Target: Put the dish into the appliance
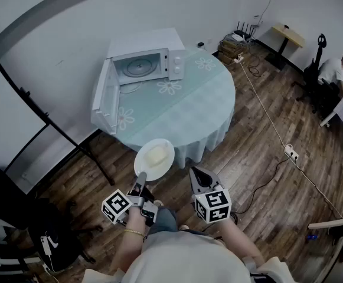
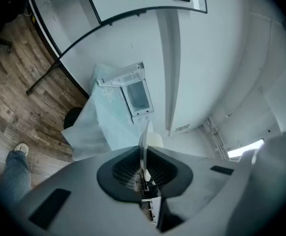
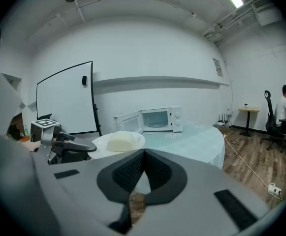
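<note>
A white dish [image 1: 154,158] with a pale lump of food on it hangs in the air just before the round table's near edge. My left gripper [image 1: 140,186] is shut on the dish's near rim; in the left gripper view the dish [image 2: 145,144] shows edge-on between the jaws of my left gripper [image 2: 143,173]. The white microwave [image 1: 144,63] stands at the far side of the table with its door [image 1: 103,102] swung wide open and its turntable showing. My right gripper [image 1: 199,178] hovers to the right of the dish, shut and holding nothing. From the right gripper view the dish [image 3: 118,141] and the microwave [image 3: 155,119] lie ahead of my right gripper [image 3: 143,154].
The table [image 1: 183,114] wears a pale teal cloth with flower prints. A whiteboard stand [image 1: 47,122] leans at the left. A cable and power strip [image 1: 290,152] cross the wooden floor at the right. A person [image 1: 336,69] sits at a desk far right.
</note>
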The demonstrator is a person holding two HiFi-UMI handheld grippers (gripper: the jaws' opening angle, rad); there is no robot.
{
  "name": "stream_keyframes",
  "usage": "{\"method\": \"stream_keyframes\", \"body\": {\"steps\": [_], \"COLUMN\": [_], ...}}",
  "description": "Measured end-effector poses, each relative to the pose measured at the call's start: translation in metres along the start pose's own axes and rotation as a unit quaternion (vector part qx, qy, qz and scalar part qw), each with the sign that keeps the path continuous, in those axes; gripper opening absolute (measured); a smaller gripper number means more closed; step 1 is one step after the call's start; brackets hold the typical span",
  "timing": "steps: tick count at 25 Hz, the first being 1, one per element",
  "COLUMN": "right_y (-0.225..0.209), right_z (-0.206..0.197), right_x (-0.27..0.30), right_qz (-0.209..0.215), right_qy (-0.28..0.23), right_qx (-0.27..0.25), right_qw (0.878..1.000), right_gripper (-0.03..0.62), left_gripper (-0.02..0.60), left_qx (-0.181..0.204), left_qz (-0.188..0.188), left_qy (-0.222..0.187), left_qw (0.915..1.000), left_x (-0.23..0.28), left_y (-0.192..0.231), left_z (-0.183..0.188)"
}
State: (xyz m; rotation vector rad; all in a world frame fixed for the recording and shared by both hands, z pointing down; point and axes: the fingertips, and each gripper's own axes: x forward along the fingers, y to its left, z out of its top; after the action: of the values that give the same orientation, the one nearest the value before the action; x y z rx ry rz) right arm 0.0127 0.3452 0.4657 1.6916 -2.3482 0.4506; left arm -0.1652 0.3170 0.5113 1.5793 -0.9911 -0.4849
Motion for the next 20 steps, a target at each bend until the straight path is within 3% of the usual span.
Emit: {"method": "stream_keyframes", "body": {"steps": [7, 20], "right_y": [0.011, 0.024], "right_z": [-0.008, -0.016], "right_x": [-0.053, -0.087], "right_qz": [-0.017, -0.016], "right_qy": [-0.019, -0.030], "right_qx": [0.020, 0.020], "right_qw": [0.999, 0.999], "right_gripper": [0.005, 0.005], "left_gripper": [0.037, 0.037], "left_qx": [0.011, 0.014], "left_qz": [-0.011, -0.022], "left_qy": [0.017, 0.018], "left_qw": [0.9997, 0.9995], "left_x": [-0.043, -0.059], "left_y": [-0.008, -0.017], "left_z": [-0.031, -0.054]}}
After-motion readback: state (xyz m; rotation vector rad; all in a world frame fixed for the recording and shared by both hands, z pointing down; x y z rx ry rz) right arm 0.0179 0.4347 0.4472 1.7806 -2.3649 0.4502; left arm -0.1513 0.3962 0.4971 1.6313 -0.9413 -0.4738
